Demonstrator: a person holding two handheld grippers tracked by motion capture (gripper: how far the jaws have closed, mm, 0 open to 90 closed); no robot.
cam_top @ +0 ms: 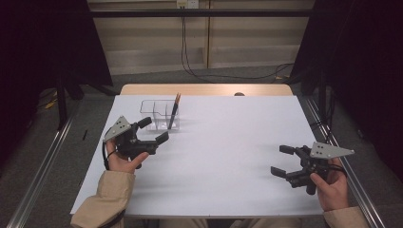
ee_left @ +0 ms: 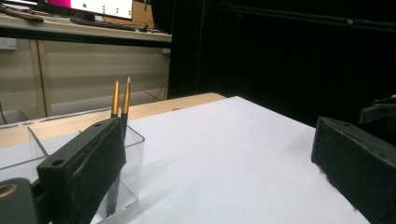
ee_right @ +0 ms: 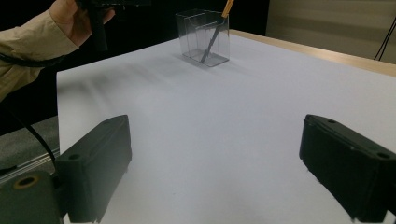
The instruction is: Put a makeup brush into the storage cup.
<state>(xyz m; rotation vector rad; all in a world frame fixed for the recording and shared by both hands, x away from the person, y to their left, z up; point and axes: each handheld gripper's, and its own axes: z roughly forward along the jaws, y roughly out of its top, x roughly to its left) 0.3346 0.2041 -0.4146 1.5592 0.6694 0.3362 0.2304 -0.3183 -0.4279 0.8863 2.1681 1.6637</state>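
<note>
At the table's left, your left gripper [cam_top: 153,130] hovers just beside a clear plastic holder [cam_top: 159,114], jaws spread wide with nothing between them. The holder stands on the white sheet [cam_top: 228,142] toward the far left; in the left gripper view, two pencils [ee_left: 120,105] lean inside it, tips up, close behind your near jaw. Across the bare middle of the sheet, well apart from the holder, your right gripper [cam_top: 283,160] sits low near the right edge, its jaws likewise standing apart and empty, pointed leftward over the paper.
</note>
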